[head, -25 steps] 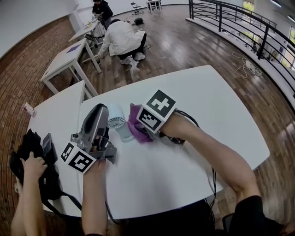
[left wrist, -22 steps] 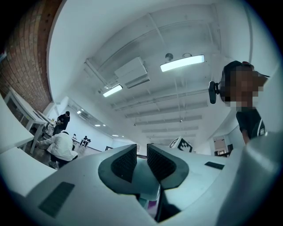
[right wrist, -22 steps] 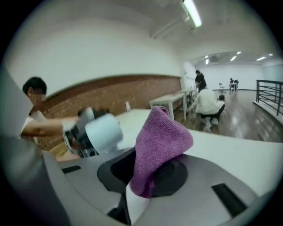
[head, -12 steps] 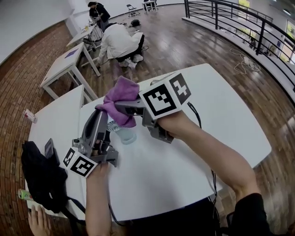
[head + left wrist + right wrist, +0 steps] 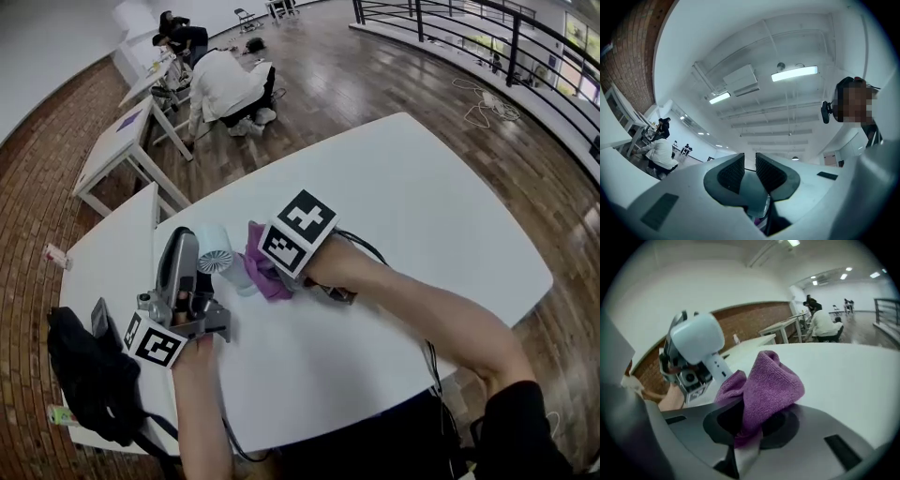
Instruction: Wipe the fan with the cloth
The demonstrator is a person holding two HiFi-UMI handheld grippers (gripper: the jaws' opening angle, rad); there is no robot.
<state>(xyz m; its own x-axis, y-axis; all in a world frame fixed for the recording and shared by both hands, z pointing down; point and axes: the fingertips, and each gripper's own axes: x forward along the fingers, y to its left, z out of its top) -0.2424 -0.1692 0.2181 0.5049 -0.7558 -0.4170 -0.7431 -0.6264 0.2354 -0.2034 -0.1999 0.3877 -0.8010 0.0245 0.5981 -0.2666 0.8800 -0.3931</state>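
Now: cloth against the fan

Nearest, a black bag (image 5: 89, 375) lies at the near left edge of the white table (image 5: 394, 216). Just beyond it the left gripper (image 5: 750, 171) has its jaws almost together, clamped on the fan (image 5: 216, 258), which leans with its head to the left. To the right, the right gripper (image 5: 752, 422) is clamped on a bunched purple cloth (image 5: 764, 390) that touches the fan's handle. Far off, a person in white (image 5: 220, 84) crouches beside other tables (image 5: 122, 131) on the wooden floor (image 5: 375, 84).
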